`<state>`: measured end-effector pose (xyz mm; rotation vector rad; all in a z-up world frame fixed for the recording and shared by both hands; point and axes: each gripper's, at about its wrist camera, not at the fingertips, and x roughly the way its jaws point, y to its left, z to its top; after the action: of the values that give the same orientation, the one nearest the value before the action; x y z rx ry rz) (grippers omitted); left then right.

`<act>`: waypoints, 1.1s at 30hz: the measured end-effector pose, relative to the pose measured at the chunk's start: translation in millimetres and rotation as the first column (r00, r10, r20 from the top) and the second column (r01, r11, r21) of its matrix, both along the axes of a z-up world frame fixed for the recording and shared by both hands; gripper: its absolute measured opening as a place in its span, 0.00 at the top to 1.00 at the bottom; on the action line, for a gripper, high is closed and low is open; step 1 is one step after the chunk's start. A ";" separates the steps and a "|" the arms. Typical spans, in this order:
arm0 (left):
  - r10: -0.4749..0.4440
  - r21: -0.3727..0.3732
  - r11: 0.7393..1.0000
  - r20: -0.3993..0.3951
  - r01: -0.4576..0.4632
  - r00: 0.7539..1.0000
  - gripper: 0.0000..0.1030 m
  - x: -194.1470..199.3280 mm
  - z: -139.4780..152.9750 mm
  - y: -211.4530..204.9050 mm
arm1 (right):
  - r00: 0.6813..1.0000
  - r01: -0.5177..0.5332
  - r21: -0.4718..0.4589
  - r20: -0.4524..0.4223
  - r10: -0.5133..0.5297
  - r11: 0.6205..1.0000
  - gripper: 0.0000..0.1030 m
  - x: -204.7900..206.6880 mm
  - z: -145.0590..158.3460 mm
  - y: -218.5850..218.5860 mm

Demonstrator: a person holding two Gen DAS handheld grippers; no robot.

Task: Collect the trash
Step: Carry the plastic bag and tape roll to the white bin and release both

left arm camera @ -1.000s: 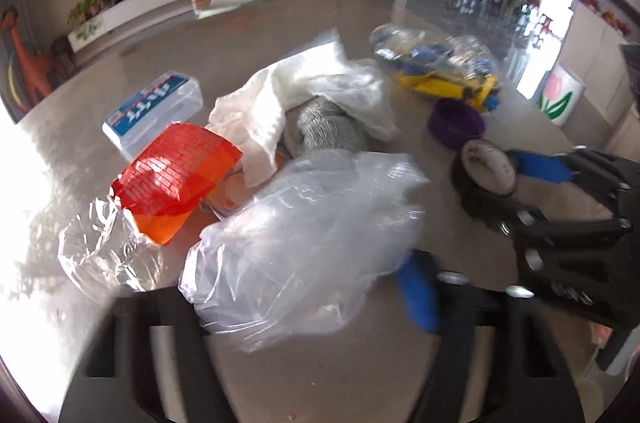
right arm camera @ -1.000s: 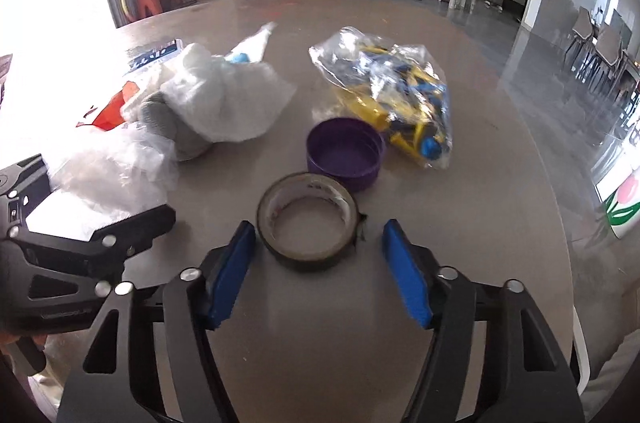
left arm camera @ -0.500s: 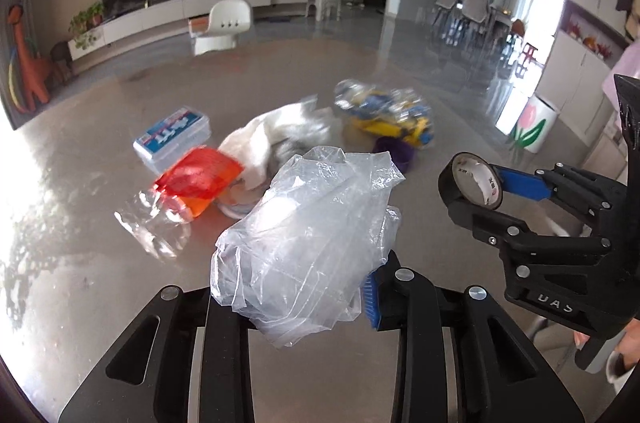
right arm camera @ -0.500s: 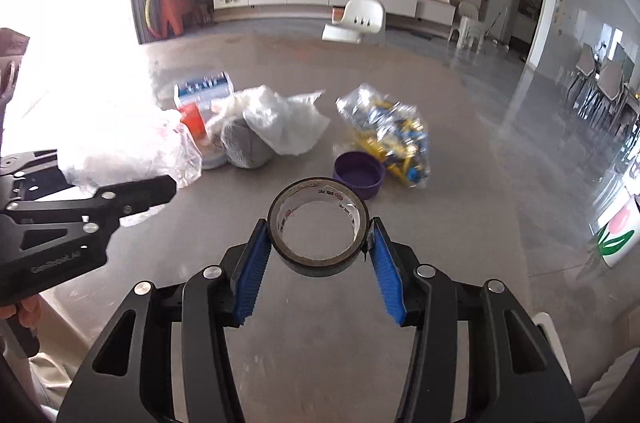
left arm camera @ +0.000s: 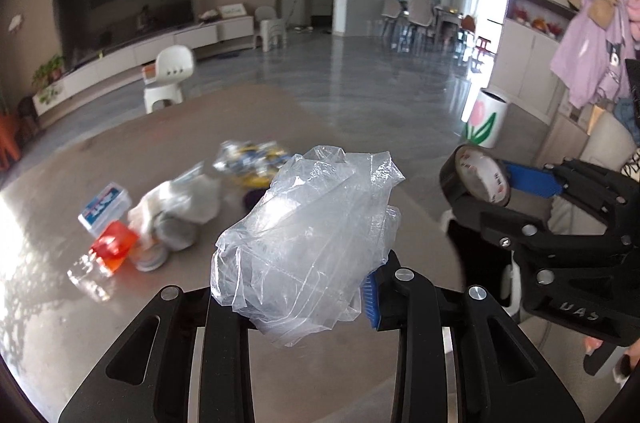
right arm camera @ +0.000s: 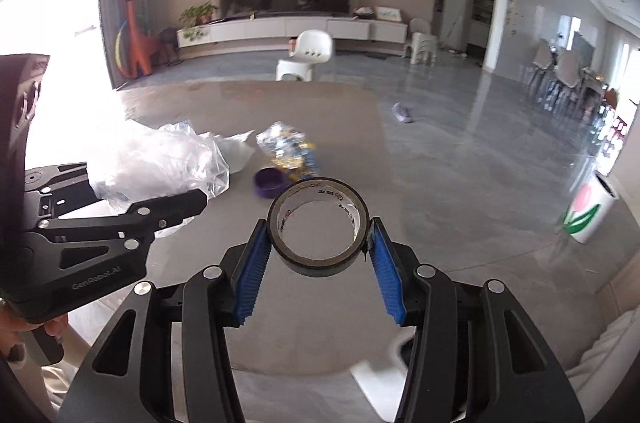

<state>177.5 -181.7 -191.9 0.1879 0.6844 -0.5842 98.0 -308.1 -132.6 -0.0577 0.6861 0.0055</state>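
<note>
My left gripper [left arm camera: 296, 287] is shut on a crumpled clear plastic bag [left arm camera: 308, 243] and holds it well above the table; the bag hides the left fingertip. It shows from the side in the right wrist view [right arm camera: 160, 163]. My right gripper [right arm camera: 318, 247] is shut on a dark roll of tape [right arm camera: 318, 229], held in the air beside the left one. The roll also shows in the left wrist view [left arm camera: 478, 179]. On the table [left arm camera: 240, 119] lie a white bag [left arm camera: 180, 199], a red wrapper [left arm camera: 114, 243] and a clear wrapper [left arm camera: 86, 279].
A blue and white box [left arm camera: 105, 209], a purple lid [right arm camera: 270, 183] and a bag of yellow and blue toys [right arm camera: 288, 147] lie on the table. A white bin with a tulip picture [right arm camera: 588, 211] stands on the floor to the right. A white chair [right arm camera: 306, 57] is beyond the table.
Both grippers have risen and drawn back from the table. The right one closed on the tape roll and lifted it. The left one carries the clear bag up.
</note>
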 end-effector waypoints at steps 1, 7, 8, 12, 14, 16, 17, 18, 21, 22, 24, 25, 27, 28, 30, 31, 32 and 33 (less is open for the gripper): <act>-0.012 0.001 1.000 0.002 0.012 1.000 0.71 -2.8 2.0 -7.8 | 1.000 0.011 -0.004 0.002 -0.011 1.000 0.50 -2.5 1.5 -4.7; -0.101 0.002 0.995 0.005 0.101 0.995 0.71 -22.7 4.6 -64.0 | 0.995 0.095 -0.026 0.023 -0.094 0.995 0.50 -29.2 8.0 -42.8; -0.113 0.003 0.994 0.004 0.113 0.994 0.71 -26.1 3.8 -71.5 | 0.994 0.109 -0.027 0.024 -0.108 0.994 0.50 -32.0 7.2 -49.0; -0.179 0.009 0.984 -0.019 0.180 0.984 0.71 -40.6 -5.0 -111.3 | 0.986 0.169 -0.033 0.013 -0.169 0.985 0.50 -45.2 -1.0 -79.3; -0.204 0.017 0.979 -0.029 0.204 0.979 0.71 -44.9 -10.9 -127.7 | 0.982 0.189 -0.035 0.002 -0.189 0.981 0.50 -47.9 -7.4 -90.4; -0.229 0.034 0.973 -0.042 0.230 0.973 0.71 -51.4 -20.7 -146.3 | 0.977 0.211 -0.037 -0.010 -0.212 0.977 0.50 -51.0 -15.3 -103.3; -0.237 0.041 0.970 -0.050 0.239 0.970 0.71 -51.9 -24.9 -153.8 | 0.975 0.220 -0.034 -0.017 -0.221 0.975 0.50 -54.5 -20.2 -109.9; -0.249 0.048 0.967 -0.061 0.252 0.967 0.71 -53.9 -29.1 -163.3 | 0.973 0.226 -0.026 -0.027 -0.227 0.974 0.50 -55.7 -25.8 -117.5; -0.279 0.072 0.956 -0.082 0.285 0.957 0.71 -58.7 -45.1 -188.5 | 0.968 0.245 -0.022 -0.056 -0.246 0.969 0.50 -56.3 -40.1 -136.4; -0.283 0.080 0.954 -0.086 0.290 0.955 0.71 -59.6 -49.1 -194.9 | 0.966 0.251 -0.020 -0.063 -0.252 0.968 0.51 -55.9 -44.1 -141.4; -0.292 0.092 0.949 -0.101 0.301 0.951 0.71 -59.5 -57.9 -208.0 | 0.960 0.266 -0.008 -0.085 -0.266 0.964 0.50 -55.2 -55.2 -150.1; -0.294 0.096 0.948 -0.111 0.305 0.949 0.71 -58.4 -62.7 -213.4 | 0.957 0.275 -0.001 -0.099 -0.273 0.962 0.51 -55.1 -62.6 -157.8; -0.301 0.109 0.943 -0.130 0.315 0.945 0.71 -55.8 -73.8 -225.1 | 0.951 0.284 0.009 -0.127 -0.280 0.959 0.51 -52.4 -77.5 -170.3; -0.306 0.117 0.939 -0.141 0.323 0.942 0.71 -54.0 -79.6 -230.8 | 0.950 0.287 0.010 -0.134 -0.283 0.958 0.51 -52.0 -83.4 -174.2; -0.312 0.129 0.933 -0.167 0.335 0.935 0.69 -49.9 -88.2 -239.4 | 0.944 0.296 0.007 -0.158 -0.291 0.955 0.51 -48.0 -93.4 -180.5; -0.311 0.143 0.930 -0.190 0.339 0.931 0.61 -47.1 -94.4 -244.1 | 0.940 0.301 0.018 -0.171 -0.293 0.954 0.51 -48.6 -100.4 -186.8; -0.304 0.159 0.927 -0.218 0.341 0.927 0.54 -43.3 -100.8 -247.9 | 0.938 0.305 0.022 -0.180 -0.296 0.952 0.50 -47.4 -104.5 -189.1; -0.255 0.217 0.926 -0.247 0.310 0.935 0.32 -36.8 -110.1 -252.7 | 0.938 0.298 0.038 -0.197 -0.286 0.954 0.49 -45.8 -112.2 -194.6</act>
<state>140.8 -434.4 -302.0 0.4744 0.9517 -0.8029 52.1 -502.8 -244.8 0.1119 0.8800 -0.2551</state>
